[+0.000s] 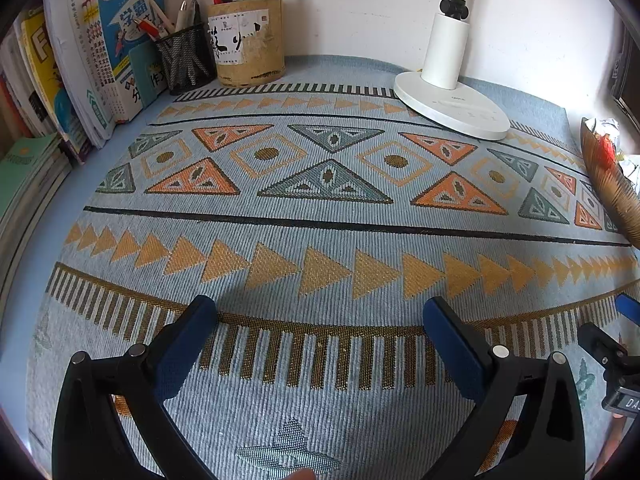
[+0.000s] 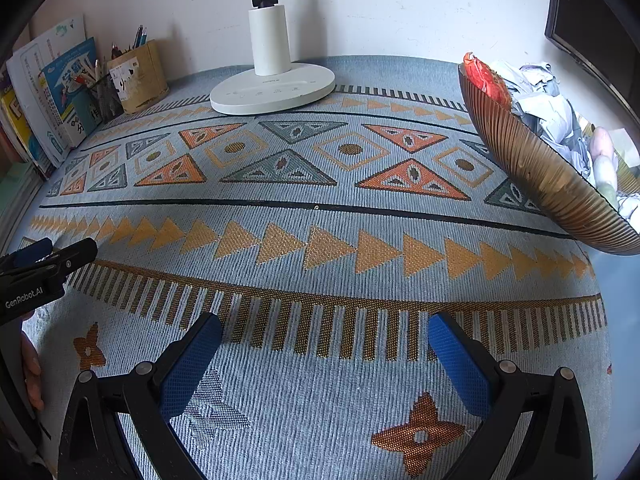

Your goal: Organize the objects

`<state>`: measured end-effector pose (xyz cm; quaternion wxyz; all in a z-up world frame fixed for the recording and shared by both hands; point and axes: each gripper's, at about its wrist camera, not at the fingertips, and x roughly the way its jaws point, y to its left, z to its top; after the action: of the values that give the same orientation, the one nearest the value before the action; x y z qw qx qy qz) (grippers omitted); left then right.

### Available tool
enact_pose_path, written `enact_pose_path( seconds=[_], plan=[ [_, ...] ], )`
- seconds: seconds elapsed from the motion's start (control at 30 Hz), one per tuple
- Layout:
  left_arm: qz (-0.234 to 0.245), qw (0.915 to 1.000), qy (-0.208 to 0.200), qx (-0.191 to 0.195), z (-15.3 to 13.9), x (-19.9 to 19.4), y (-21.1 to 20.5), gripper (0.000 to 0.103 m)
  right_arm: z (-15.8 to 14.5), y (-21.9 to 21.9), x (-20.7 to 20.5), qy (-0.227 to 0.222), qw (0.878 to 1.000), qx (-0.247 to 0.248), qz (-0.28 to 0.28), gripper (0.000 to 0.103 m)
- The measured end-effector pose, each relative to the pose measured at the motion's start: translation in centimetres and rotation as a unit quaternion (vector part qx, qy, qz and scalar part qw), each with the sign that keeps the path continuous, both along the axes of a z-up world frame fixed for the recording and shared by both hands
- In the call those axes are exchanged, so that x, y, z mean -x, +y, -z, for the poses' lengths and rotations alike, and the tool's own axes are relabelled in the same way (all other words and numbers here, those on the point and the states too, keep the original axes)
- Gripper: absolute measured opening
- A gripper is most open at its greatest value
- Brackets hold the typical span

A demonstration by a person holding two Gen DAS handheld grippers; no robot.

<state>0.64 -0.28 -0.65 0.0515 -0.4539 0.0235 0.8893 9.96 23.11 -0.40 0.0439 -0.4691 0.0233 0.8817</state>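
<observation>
My left gripper (image 1: 320,316) stands open over the patterned table mat (image 1: 320,224), nothing between its blue pads. My right gripper (image 2: 325,334) is also open and empty above the same mat (image 2: 320,240). At the back left, pens stand in a black mesh cup (image 1: 186,60) and a tan round holder (image 1: 250,42), beside a row of books (image 1: 92,64). A ribbed brown bowl (image 2: 536,164) at the right holds crumpled paper (image 2: 540,96) and a red wrapper (image 2: 486,78). The left gripper's tip (image 2: 44,258) shows at the right wrist view's left edge.
A white desk lamp (image 1: 448,96) stands on its round base at the back, against the white wall; it also appears in the right wrist view as the lamp (image 2: 272,88). A dark screen edge (image 2: 592,32) is at far right. The mat's middle lies bare. A hand (image 2: 34,372) holds the left gripper.
</observation>
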Motion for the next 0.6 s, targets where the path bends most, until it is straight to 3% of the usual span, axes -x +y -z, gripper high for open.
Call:
enact_pose_path(
  seconds=[0.6],
  plan=[
    [0.001,1.0000,0.000,-0.002,-0.05,0.16,-0.02,0.103,0.06,0.01,-0.03,0.000,1.000,0.000,0.000,0.103]
  ],
)
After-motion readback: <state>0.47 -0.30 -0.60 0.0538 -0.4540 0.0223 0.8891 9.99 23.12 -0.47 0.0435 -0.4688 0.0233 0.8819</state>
